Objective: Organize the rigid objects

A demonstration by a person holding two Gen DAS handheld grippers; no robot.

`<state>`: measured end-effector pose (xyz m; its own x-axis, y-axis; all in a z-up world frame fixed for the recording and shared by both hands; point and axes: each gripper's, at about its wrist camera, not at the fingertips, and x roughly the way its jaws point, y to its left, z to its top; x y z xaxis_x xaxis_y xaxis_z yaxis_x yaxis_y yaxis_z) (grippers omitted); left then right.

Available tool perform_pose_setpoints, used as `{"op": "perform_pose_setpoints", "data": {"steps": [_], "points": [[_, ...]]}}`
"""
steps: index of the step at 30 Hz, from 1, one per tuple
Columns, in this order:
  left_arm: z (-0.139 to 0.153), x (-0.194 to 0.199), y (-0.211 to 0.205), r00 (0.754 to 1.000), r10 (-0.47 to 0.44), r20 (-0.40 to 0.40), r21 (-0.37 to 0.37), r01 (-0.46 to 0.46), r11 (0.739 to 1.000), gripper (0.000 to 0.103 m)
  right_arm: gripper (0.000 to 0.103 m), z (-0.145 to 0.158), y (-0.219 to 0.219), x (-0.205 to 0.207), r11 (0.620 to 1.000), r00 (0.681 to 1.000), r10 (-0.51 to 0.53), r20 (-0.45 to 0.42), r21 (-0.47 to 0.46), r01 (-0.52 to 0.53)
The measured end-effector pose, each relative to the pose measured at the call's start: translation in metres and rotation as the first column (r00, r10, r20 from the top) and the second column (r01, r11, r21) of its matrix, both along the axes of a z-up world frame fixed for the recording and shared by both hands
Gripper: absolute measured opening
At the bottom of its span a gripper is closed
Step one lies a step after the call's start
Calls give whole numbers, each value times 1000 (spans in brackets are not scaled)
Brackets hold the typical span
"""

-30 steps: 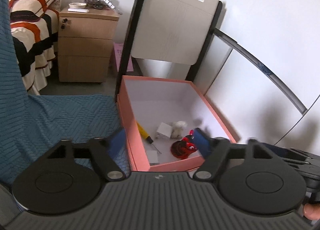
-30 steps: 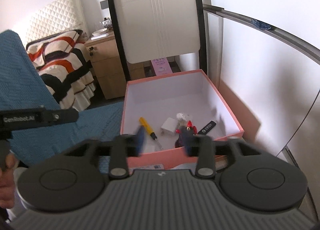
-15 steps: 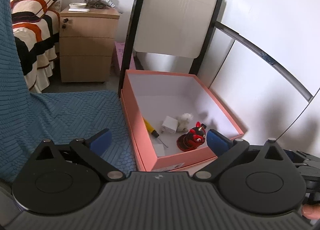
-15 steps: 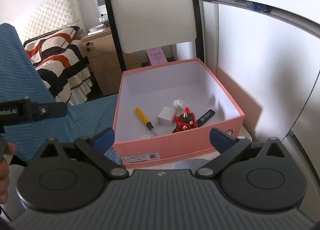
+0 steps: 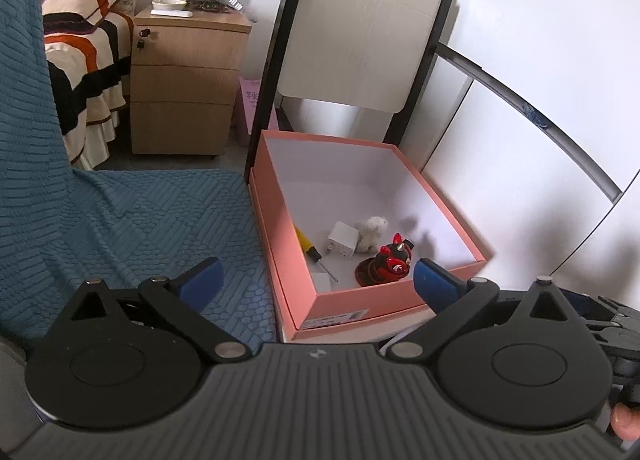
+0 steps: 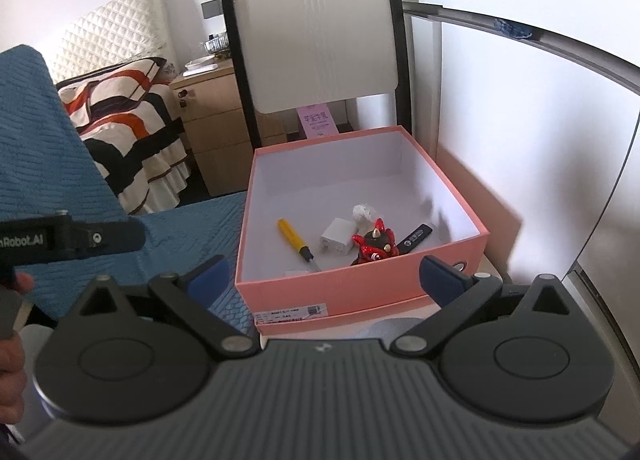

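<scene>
Two hand-held grippers, one box, five items logged.
- Left hand-held gripper (image 5: pixel 316 280): fingers spread wide, nothing between them.
- Right hand-held gripper (image 6: pixel 326 274): fingers spread wide, nothing held.
- Pink box (image 6: pixel 360 296): lidless, at 12 o'clock from both grippers.
- Yellow screwdriver (image 6: pixel 294 238): inside, toward 9 o'clock.
- White charger (image 6: pixel 338 236): centre, just beside the white plush toy (image 6: pixel 364 214).
- Red figurine (image 6: pixel 376 246): upright, near the front wall.
- Black flat stick (image 6: pixel 416 238): toward 3 o'clock.
- Blue cover (image 5: pixel 140 228): at 9 o'clock of the box.
</scene>
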<state>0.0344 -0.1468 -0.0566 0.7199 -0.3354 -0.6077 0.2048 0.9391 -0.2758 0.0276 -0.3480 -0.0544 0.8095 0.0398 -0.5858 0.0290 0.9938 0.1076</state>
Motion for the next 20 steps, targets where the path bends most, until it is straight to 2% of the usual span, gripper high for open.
{"op": "perform_pose_setpoints", "data": {"steps": [7,11,20], "points": [[3,-4,0,1000,-1,10,-6,1,1000,103,103,3,4,0,1000,1000,8,8,-10,-8],[5,-9,-1,999,-18,49,-11,18,1000,103,103,2,3,0,1000,1000,11,8,-4,-11],[6,-10,-5,999,-18,45,-3,19,1000,103,103,1,2,-2,1000,1000,9,8,8,-9]]}}
